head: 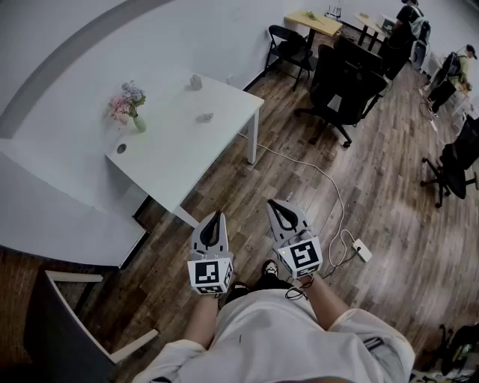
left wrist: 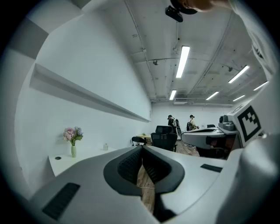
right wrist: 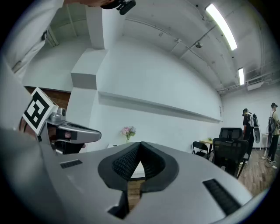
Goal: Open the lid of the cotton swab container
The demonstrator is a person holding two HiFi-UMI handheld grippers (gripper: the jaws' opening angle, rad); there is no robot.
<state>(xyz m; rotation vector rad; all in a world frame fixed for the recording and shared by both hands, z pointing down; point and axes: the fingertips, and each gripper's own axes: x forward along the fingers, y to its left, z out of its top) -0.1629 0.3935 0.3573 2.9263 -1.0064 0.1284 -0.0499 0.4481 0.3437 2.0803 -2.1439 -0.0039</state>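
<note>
A white table (head: 172, 161) stands ahead of me on the left, well out of reach of both grippers. On it are a small clear jar (head: 196, 81), a small pale object (head: 206, 117) and a dark round disc (head: 121, 148); I cannot tell which is the cotton swab container. The jar (left wrist: 105, 147) also shows small in the left gripper view. My left gripper (head: 217, 215) and right gripper (head: 275, 203) hang side by side in front of my body, over the wood floor. Both are shut with nothing in them, as the left gripper (left wrist: 142, 148) and right gripper (right wrist: 140, 143) show in their own views.
A vase of pink flowers (head: 129, 105) stands at the table's far left. A white cable and power strip (head: 361, 250) lie on the floor to my right. Black office chairs (head: 344, 86) and people (head: 410, 22) are at the far right. A chair frame (head: 71, 314) stands near left.
</note>
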